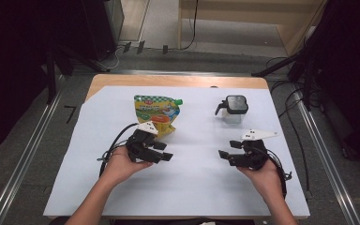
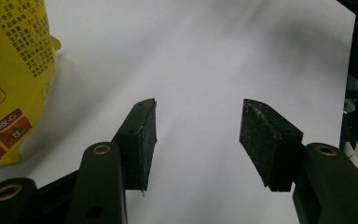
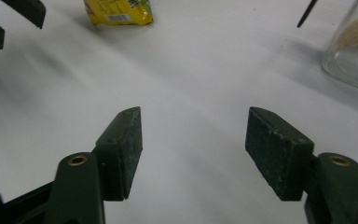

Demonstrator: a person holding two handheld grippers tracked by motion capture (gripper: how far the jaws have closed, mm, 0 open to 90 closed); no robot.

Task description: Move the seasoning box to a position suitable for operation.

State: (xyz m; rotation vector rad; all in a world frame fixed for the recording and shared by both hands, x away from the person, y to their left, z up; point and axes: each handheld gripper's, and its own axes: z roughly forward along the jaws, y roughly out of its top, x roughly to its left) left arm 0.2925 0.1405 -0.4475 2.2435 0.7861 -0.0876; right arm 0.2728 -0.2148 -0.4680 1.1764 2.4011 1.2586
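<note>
A yellow and green pouch (image 1: 156, 111) with a green cap stands at the middle left of the white sheet; its yellow side (image 2: 9, 79) fills the left edge of the left gripper view, and its bottom (image 3: 117, 13) appears far off in the right gripper view. A glass jar (image 1: 235, 109) with a black lid stands at the back right, with pale powder in it (image 3: 354, 44). My left gripper (image 1: 163, 151) hovers just in front of the pouch, open, nothing between its jaws (image 2: 196, 133). My right gripper (image 1: 228, 149) is open in front of the jar, also with nothing in it (image 3: 193, 147).
The white sheet (image 1: 192, 178) covers a wooden table (image 1: 178, 80), which ends close behind the pouch and jar. Metal rails (image 1: 23, 159) run along both sides on the floor. The other gripper's black jaw tips (image 3: 9, 18) show at the top left of the right gripper view.
</note>
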